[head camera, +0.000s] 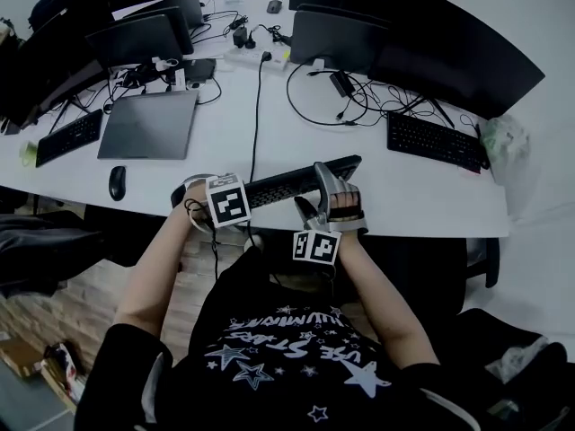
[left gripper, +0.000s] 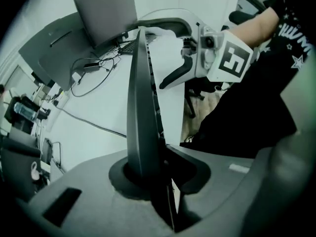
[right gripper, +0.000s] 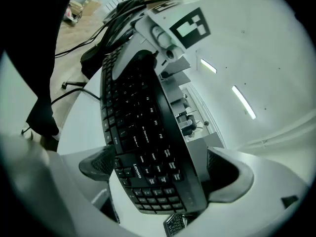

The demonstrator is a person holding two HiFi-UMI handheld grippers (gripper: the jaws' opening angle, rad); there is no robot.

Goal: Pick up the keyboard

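Observation:
A black keyboard [head camera: 287, 182] is held off the white table [head camera: 422, 196] at its front edge, its right end higher than its left. My left gripper [head camera: 199, 194] is shut on the keyboard's left end. In the left gripper view the keyboard [left gripper: 140, 107] stands edge-on, clamped between the jaws of my left gripper [left gripper: 157, 174]. My right gripper [head camera: 319, 194] grips the right end across its depth. In the right gripper view the keyboard [right gripper: 148, 132] spans the gap between the two pads of my right gripper [right gripper: 160, 174], keys facing the camera.
On the table lie two more keyboards [head camera: 436, 140] [head camera: 67, 137], a closed laptop [head camera: 148, 124], a mouse [head camera: 117, 182], several dark monitors [head camera: 422, 34] and loose cables [head camera: 346, 106]. The person's torso is close behind the grippers. A chair [head camera: 485, 259] stands at the right.

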